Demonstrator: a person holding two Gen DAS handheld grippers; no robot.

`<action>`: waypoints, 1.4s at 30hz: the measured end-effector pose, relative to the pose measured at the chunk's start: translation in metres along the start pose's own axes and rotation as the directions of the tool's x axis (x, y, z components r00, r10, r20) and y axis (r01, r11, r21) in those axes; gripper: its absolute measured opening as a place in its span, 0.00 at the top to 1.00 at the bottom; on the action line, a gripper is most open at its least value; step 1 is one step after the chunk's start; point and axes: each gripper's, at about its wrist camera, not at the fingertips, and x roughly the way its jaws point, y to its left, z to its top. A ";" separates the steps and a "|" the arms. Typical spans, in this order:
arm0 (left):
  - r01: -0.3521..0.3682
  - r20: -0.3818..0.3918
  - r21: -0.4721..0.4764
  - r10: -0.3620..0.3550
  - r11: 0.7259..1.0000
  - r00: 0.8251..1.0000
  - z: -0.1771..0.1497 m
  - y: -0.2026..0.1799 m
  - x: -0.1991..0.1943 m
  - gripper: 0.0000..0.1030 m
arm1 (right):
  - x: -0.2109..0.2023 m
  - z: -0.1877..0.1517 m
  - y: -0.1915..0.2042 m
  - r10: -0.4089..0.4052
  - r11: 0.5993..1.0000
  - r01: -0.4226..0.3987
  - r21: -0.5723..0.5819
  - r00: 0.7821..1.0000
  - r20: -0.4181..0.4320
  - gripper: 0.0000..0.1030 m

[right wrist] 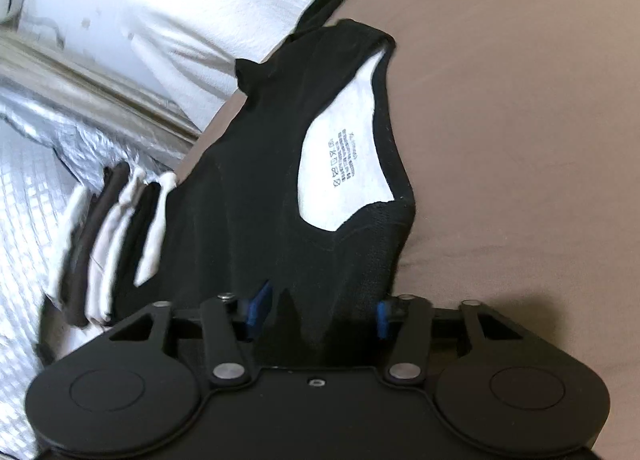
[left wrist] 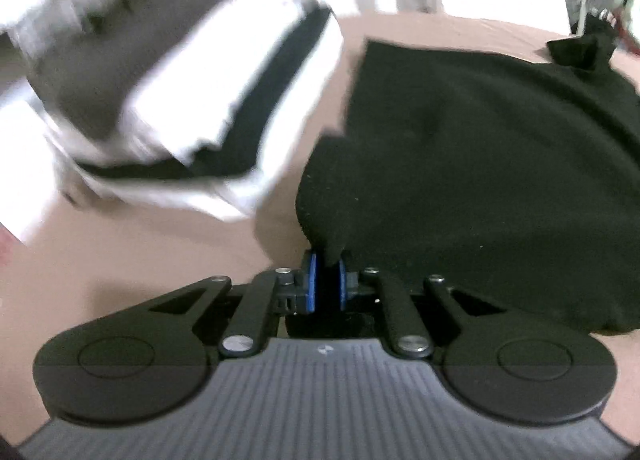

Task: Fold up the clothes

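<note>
- As seen by left wrist: left gripper (left wrist: 327,280) pinched narrow on black garment (left wrist: 480,164) edge over brown surface (left wrist: 140,260); soft, light, limp.
- As seen by right wrist: right gripper (right wrist: 318,314) spread wide around black garment (right wrist: 256,220) hem; best gripped at seams.

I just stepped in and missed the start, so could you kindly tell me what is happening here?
A person is folding laundry with a pair of hand-held tongs. The left tongs are shut on an edge of a black garment spread over a brown surface. The right tongs are open, with the garment's cloth lying between their pads; its white care label faces up. A stack of black and white folded clothes sits beside it.
</note>
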 end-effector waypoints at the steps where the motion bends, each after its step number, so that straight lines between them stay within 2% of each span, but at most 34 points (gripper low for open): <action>1: -0.030 0.017 0.013 0.029 0.999 0.999 0.003 0.002 -0.009 0.90 | -0.002 -0.001 0.002 -0.014 1.000 0.014 -0.023 1.000 0.004 0.83; 3: 0.013 -0.022 -0.048 -0.014 0.999 1.000 0.003 0.014 -0.014 0.90 | -0.006 -0.002 0.006 -0.041 0.997 0.041 -0.070 0.999 0.012 0.90; 5: 0.042 -0.119 -0.071 -0.050 0.997 0.992 -0.007 0.018 0.005 0.89 | -0.011 -0.004 0.011 -0.067 0.991 0.069 -0.115 0.997 0.022 0.97; 8: 0.041 -0.222 -0.052 -0.052 0.998 0.974 -0.022 0.015 0.029 0.87 | -0.017 -0.006 0.017 -0.106 0.977 0.111 -0.183 0.994 0.039 0.97; 10: 0.033 -0.214 -0.048 -0.043 0.998 0.976 -0.017 0.015 0.024 0.82 | -0.021 -0.008 0.022 -0.134 0.962 0.143 -0.233 0.990 0.053 0.97; 11: 0.028 -0.213 -0.063 -0.041 0.998 0.976 -0.015 0.016 0.021 0.81 | -0.022 -0.009 0.028 -0.161 0.944 0.174 -0.281 0.985 0.066 0.97; 12: 0.020 -0.214 -0.081 -0.037 0.996 0.976 -0.015 0.017 0.020 0.75 | -0.022 -0.010 0.033 -0.191 0.924 0.204 -0.322 0.979 0.074 0.97; 14: 0.010 -0.216 -0.100 -0.032 0.995 0.976 -0.017 0.019 0.019 0.68 | -0.011 -0.010 0.030 -0.261 0.900 0.260 -0.349 0.964 0.046 0.97; 15: 0.012 -0.220 -0.067 -0.026 0.998 0.975 -0.018 0.016 0.017 0.58 | -0.011 -0.009 0.026 -0.253 0.915 0.251 -0.317 0.967 0.036 0.95; 16: 0.010 -0.223 -0.030 -0.016 1.000 0.975 -0.020 0.014 0.015 0.42 | -0.012 -0.008 0.023 -0.242 0.928 0.240 -0.285 0.970 0.029 0.91; 17: -0.014 -0.220 0.035 0.021 0.999 0.975 -0.021 0.009 0.014 0.34 | -0.018 -0.006 0.020 -0.221 0.941 0.222 -0.254 0.975 0.031 0.86; 18: -0.051 -0.196 0.100 0.070 0.994 0.978 -0.026 0.005 0.013 0.22 | -0.024 -0.006 0.017 -0.199 0.954 0.201 -0.221 0.980 0.030 0.72; 19: -0.089 -0.169 0.163 0.117 0.983 0.979 -0.030 0.001 0.013 0.20 | -0.029 -0.008 0.014 -0.172 0.966 0.173 -0.192 0.985 0.023 0.58; 20: -0.122 -0.141 0.220 0.155 0.968 0.978 -0.035 -0.003 0.011 0.20 | -0.034 -0.011 0.011 -0.137 0.977 0.136 -0.166 0.991 0.006 0.55; 21: -0.109 -0.119 0.237 0.140 0.965 0.983 -0.038 -0.007 0.004 0.20 | -0.036 -0.018 0.011 -0.101 0.982 0.096 -0.159 0.995 -0.023 0.54; 23: -0.007 -0.084 0.205 0.025 0.979 0.996 -0.038 -0.009 -0.013 0.20 | -0.040 -0.030 0.010 -0.030 0.990 0.018 -0.142 0.996 -0.081 0.54; 24: 0.045 -0.063 0.190 -0.034 0.981 0.997 -0.038 -0.011 -0.021 0.20 | -0.042 -0.036 0.010 0.007 0.991 -0.021 -0.132 0.994 -0.108 0.54; 26: 0.154 -0.004 0.161 -0.156 0.975 0.988 -0.035 -0.014 -0.040 0.20 | -0.045 -0.048 0.009 0.079 0.989 -0.098 -0.109 0.983 -0.163 0.54; 28: 0.255 0.044 0.154 -0.264 0.955 0.963 -0.033 -0.021 -0.057 0.20 | -0.043 -0.061 0.014 0.123 0.980 -0.154 -0.128 0.968 -0.221 0.54; 30: 0.353 0.066 0.159 -0.366 0.922 0.928 -0.032 -0.031 -0.066 0.20 | -0.033 -0.071 0.025 0.135 0.966 -0.186 -0.177 0.954 -0.269 0.54; 33: 0.507 0.042 0.175 -0.521 0.844 0.853 -0.033 -0.056 -0.075 0.20 | -0.018 -0.081 0.037 0.151 0.951 -0.224 -0.214 0.938 -0.312 0.53; 36: 0.626 -0.019 0.189 -0.635 0.756 0.772 -0.037 -0.081 -0.071 0.20 | -0.004 -0.084 0.042 0.184 0.946 -0.255 -0.199 0.931 -0.316 0.53; 41: 0.756 -0.130 0.231 -0.751 0.612 0.648 -0.056 -0.110 -0.075 0.20 | 0.004 -0.095 0.052 0.214 0.927 -0.295 -0.233 0.924 -0.318 0.52; 42: 0.777 -0.153 0.229 -0.767 0.586 0.624 -0.060 -0.113 -0.077 0.20 | 0.002 -0.096 0.053 0.215 0.922 -0.299 -0.246 0.924 -0.316 0.57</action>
